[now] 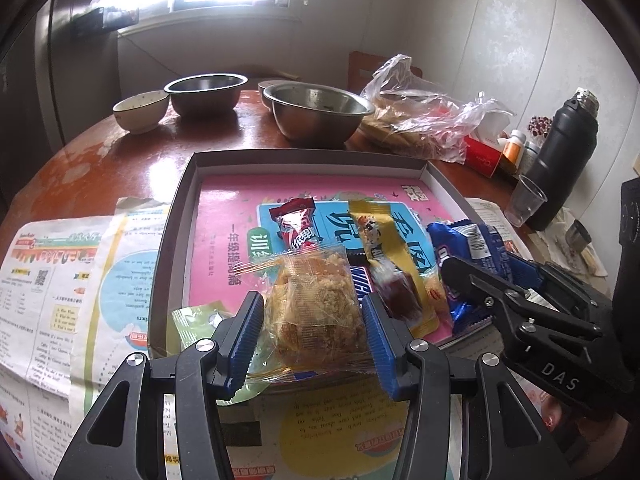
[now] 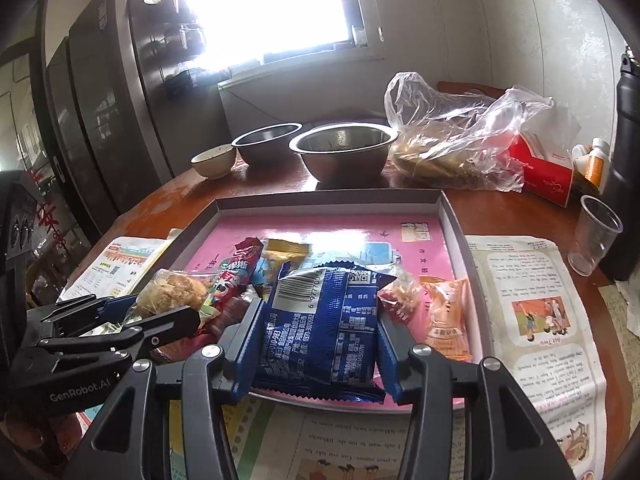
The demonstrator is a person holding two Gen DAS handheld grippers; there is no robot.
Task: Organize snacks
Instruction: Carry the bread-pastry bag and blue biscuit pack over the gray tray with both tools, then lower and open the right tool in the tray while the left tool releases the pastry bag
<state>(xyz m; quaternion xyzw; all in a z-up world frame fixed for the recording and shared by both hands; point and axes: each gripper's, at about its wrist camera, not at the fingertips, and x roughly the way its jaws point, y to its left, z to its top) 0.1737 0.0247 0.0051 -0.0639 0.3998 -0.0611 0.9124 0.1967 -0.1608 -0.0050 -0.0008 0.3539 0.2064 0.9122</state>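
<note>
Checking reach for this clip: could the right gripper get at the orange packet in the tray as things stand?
Probably not yet: the right gripper is shut on the blue packet, so its jaws are full. The orange packet lies uncovered just to its right in the tray, an open path once the blue packet is released.

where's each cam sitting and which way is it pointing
Left wrist: on the left gripper, looking forward and down past its fingers clamping the clear-wrapped pastry; right gripper intrudes at right.
Right wrist: on the right gripper, holding the blue packet; left gripper intrudes at left.
Shared: grey tray, steel bowls, window.
</note>
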